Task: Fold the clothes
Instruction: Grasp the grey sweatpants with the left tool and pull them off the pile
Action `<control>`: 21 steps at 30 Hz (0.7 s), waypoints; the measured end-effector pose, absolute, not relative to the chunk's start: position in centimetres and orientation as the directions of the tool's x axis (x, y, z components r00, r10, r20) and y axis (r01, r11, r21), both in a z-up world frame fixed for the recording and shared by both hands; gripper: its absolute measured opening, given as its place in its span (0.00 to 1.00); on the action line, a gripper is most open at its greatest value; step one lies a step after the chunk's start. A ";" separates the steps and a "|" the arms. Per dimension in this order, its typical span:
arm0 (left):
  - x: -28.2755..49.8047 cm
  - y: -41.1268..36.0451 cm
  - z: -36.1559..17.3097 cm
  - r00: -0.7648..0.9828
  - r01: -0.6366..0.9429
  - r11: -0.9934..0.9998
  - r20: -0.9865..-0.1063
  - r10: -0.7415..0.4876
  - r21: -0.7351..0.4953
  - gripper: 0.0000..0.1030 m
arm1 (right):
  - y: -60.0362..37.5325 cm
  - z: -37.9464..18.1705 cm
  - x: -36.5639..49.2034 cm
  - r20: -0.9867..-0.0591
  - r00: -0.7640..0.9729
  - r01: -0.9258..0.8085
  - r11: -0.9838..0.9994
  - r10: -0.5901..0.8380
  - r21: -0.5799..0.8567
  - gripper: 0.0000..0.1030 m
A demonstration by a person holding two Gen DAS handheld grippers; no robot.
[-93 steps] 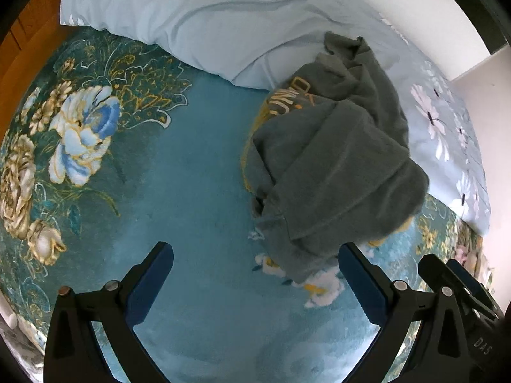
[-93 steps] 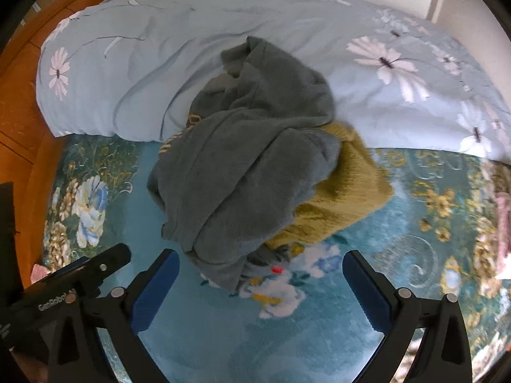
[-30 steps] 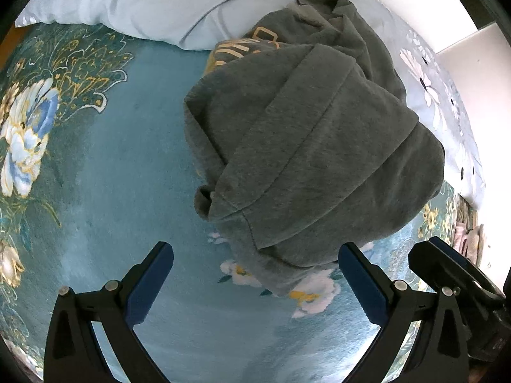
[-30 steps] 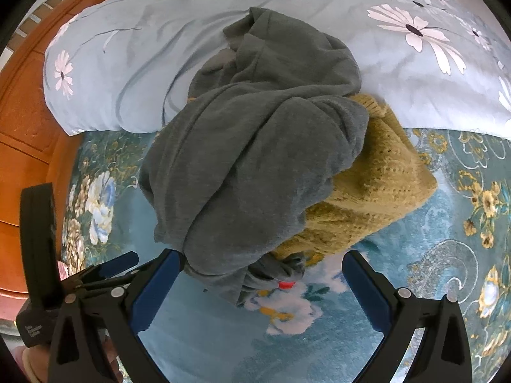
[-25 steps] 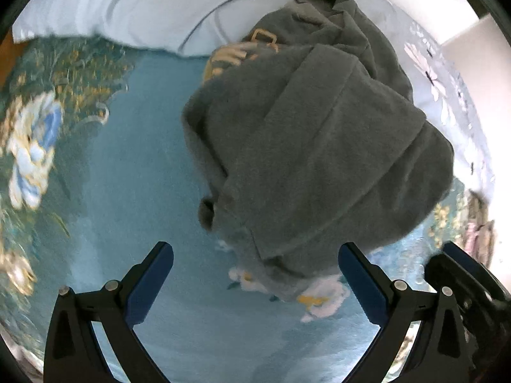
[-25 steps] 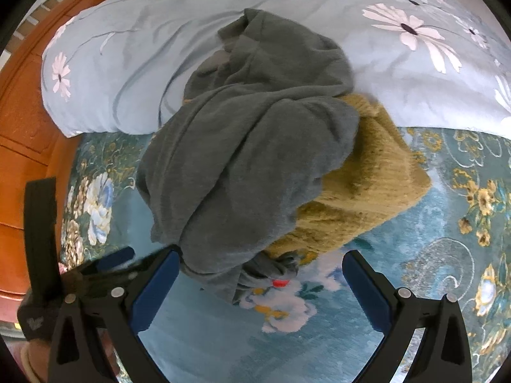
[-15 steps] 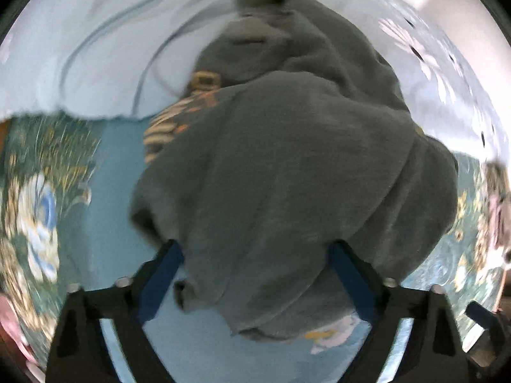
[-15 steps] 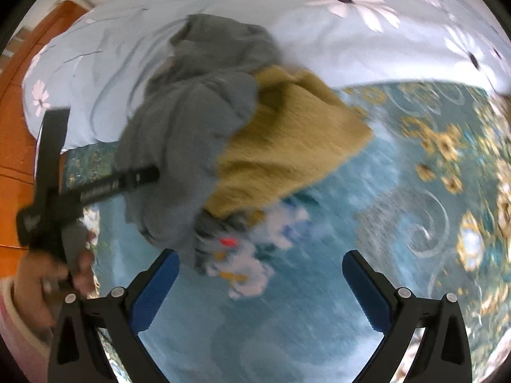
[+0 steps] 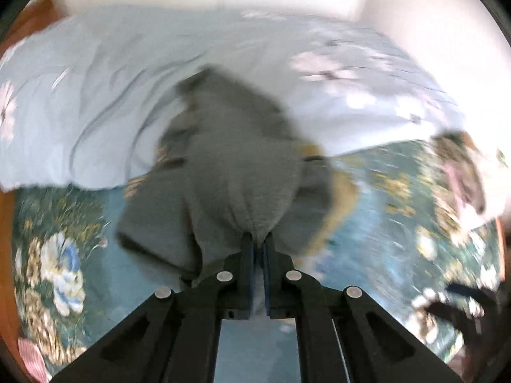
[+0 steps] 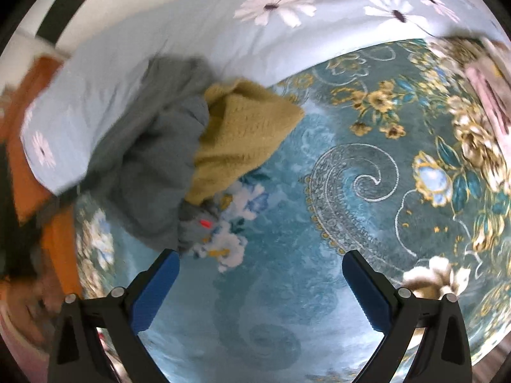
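Observation:
A grey sweatshirt (image 9: 236, 172) hangs bunched from my left gripper (image 9: 258, 242), which is shut on a fold of its edge and holds it above the teal flowered bedspread (image 9: 383, 223). The picture is blurred by motion. In the right wrist view the grey sweatshirt (image 10: 153, 166) drapes over a mustard knitted sweater (image 10: 239, 131) at the left. My right gripper (image 10: 260, 287) stands open over bare bedspread, to the right of the clothes, with nothing between its blue pads (image 10: 153, 290).
A pale blue flowered quilt (image 10: 223, 32) lies along the far side of the bed. An orange wooden bed frame (image 10: 60, 239) runs along the left. More patterned cloth (image 10: 485, 73) lies at the far right edge of the bedspread (image 10: 367, 175).
My left gripper shut on the grey sweatshirt's edge and rose with it. My right gripper swung to the right, away from the pile, and stayed open.

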State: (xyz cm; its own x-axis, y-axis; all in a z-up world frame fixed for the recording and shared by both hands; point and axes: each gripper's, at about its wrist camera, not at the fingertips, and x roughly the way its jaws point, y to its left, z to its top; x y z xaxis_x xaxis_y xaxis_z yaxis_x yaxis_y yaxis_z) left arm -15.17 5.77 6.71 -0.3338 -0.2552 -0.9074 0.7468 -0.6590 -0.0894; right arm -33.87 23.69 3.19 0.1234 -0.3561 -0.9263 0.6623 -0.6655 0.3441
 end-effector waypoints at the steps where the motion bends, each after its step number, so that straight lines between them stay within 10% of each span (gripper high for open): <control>1: -15.6 7.5 7.5 -0.359 0.718 -0.688 -0.901 -0.243 -0.100 0.04 | 24.2 3.8 -34.2 -0.922 0.112 0.648 -0.676 -0.372 0.352 1.00; 14: -22.5 27.1 7.8 -0.431 0.392 -0.862 -0.892 0.137 -0.322 0.04 | 35.2 9.8 -39.6 -0.900 -0.067 0.508 -0.791 -0.431 0.341 1.00; 21: -24.0 28.2 3.7 -0.333 0.474 -0.805 -0.919 0.212 -0.358 0.05 | 38.4 10.4 -41.2 -0.920 -0.097 0.464 -0.835 -0.381 0.297 1.00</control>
